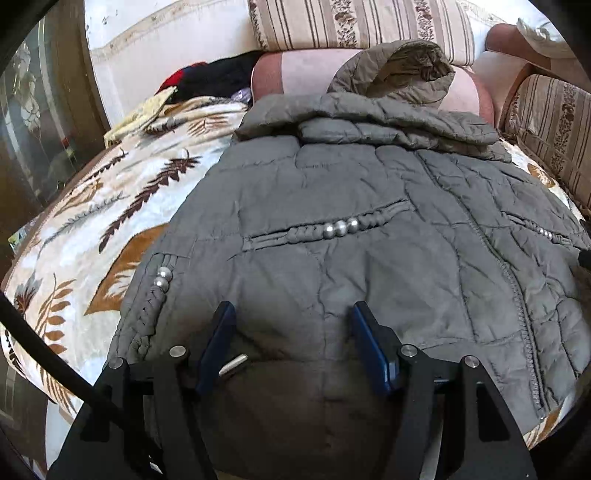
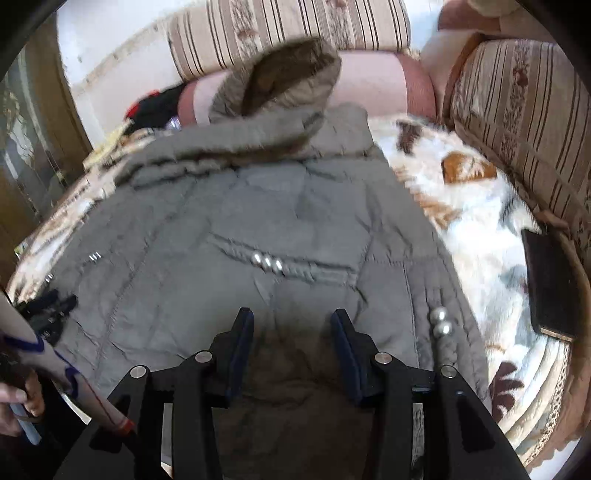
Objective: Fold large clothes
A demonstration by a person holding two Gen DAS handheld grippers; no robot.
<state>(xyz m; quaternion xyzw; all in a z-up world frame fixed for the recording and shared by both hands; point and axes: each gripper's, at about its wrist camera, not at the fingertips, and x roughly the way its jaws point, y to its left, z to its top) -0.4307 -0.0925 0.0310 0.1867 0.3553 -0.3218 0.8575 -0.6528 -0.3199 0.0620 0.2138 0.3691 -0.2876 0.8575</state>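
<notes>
Scene: A grey quilted jacket (image 1: 369, 229) lies spread front-up on a leaf-patterned blanket (image 1: 110, 206) over a sofa, seen from two hand-held grippers poised above its lower hem.
Left gripper (image 1: 293, 314): Jaws apart, blue pads clear of the fabric, nothing clamped; the jacket's hem lies directly beneath and ahead of the fingers.
Right gripper (image 2: 293, 319): Likewise released, its fingers spread over the hem with cloth below but not pinched.
Jacket: Its hood (image 1: 395, 70) sits at the far end from both grippers, propped against a pink bolster (image 1: 295, 70). A braided trim with silver beads (image 1: 340, 227) crosses the chest just ahead of the left gripper; the zip line runs to that gripper's right.
Surroundings: Striped cushions (image 1: 362, 26) stand beyond the hood. A dark flat object (image 2: 550, 284) rests on the blanket well to the right of the right gripper. At that view's lower left, a hand (image 2: 14, 402) grips the other tool's handle.
</notes>
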